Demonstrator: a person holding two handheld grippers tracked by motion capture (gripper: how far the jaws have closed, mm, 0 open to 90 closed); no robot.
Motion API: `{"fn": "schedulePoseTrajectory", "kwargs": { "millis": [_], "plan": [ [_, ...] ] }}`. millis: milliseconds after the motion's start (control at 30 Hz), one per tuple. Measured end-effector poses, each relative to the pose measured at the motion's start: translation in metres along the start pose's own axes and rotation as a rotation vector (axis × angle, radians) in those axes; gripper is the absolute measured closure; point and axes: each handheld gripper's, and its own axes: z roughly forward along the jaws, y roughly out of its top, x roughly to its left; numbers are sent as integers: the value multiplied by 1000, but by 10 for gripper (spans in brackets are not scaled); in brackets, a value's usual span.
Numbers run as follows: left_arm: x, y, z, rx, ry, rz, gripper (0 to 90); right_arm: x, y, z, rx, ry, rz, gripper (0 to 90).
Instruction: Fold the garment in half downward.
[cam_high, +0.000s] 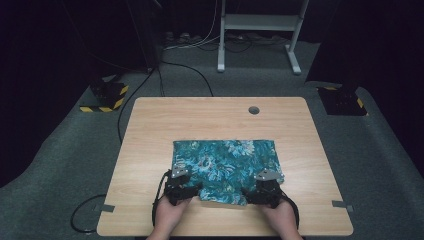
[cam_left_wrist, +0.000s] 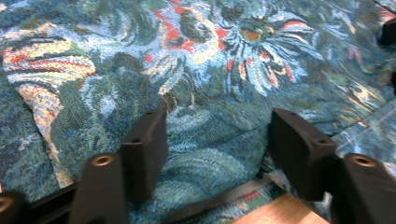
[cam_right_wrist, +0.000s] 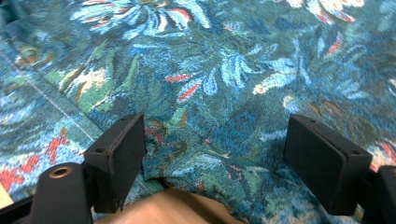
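While the floral cloth (cam_high: 225, 167) is lying folded into a rectangle just below the centre of the high view, its near edge is sitting between both pairs of jaws; the fabric is resting flat on the wooden table (cam_high: 150, 130), with a layered edge running across it in the left gripper view. Sitting at the cloth's lower left corner, the left gripper (cam_high: 186, 192) is standing with its jaws apart; the pads are flanking a slight hump of fabric without pressing on it. Sitting at the lower right corner, the right gripper (cam_high: 260, 194) is likewise standing released, its pads well clear of the cloth (cam_right_wrist: 210, 93) between them. Judging by the tidy rectangle, at least one fold is looking done; whether the person is letting go after laying an edge down or preparing to pinch for a further fold, I cannot tell. Beyond the table's far edge, a white frame (cam_high: 260, 30) and cables (cam_high: 180, 70) are lying on grey carpet.
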Motion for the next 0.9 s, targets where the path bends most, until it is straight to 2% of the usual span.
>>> {"fn": "schedulePoseTrajectory", "kwargs": {
  "millis": [67,200,267,367,433,600,733,900],
  "plan": [
    [-5,2,-2,-18,-9,17,313,0,3,-2,-3,0,10,213],
    [-16,8,-1,-43,-43,35,267,3,6,-7,-62,13,18,206],
    [-20,10,2,-39,-69,35,230,5,7,-6,-72,24,20,191],
    [-24,10,8,-27,-78,46,169,9,8,-1,-71,35,14,169],
    [-24,9,13,-10,-72,51,156,10,8,3,-61,45,11,154],
    [-20,6,19,15,-43,49,157,13,9,6,-59,26,-11,152],
    [-14,6,21,4,-25,52,158,11,7,10,-43,30,-8,143],
    [-12,10,26,2,1,100,158,7,8,16,-55,41,5,129]
  ]
}}
